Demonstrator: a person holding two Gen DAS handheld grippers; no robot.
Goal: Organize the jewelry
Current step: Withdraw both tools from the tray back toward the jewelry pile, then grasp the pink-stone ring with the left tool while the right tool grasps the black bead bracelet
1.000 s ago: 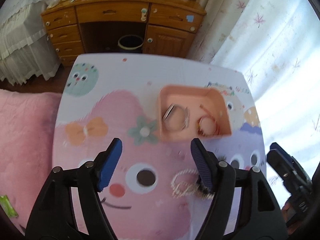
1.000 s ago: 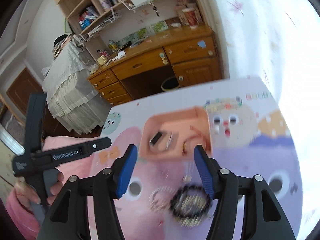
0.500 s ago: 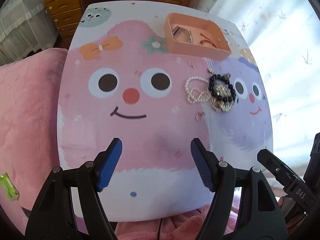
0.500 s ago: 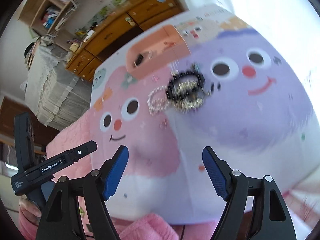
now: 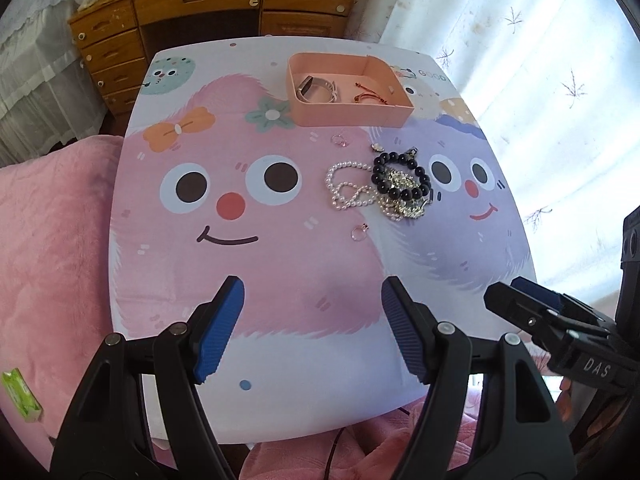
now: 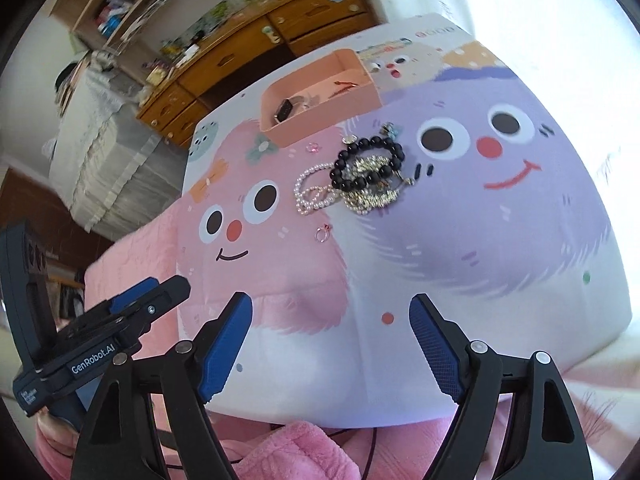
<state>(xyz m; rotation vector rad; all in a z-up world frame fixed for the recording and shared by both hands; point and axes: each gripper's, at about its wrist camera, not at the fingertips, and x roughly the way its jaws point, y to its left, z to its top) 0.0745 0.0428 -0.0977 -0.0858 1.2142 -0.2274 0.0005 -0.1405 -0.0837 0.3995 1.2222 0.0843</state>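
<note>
Both grippers, left gripper [image 5: 312, 328] and right gripper [image 6: 330, 344], are held apart, empty, at 6 o'clock; bead bracelet [image 5: 401, 176] is kept unobstructed for pickup toward tray [image 5: 348, 110] at 12.

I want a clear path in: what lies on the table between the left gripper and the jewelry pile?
Left wrist view: between the left gripper and the black bead bracelet pile lies only one small ring; otherwise bare tabletop.
</note>
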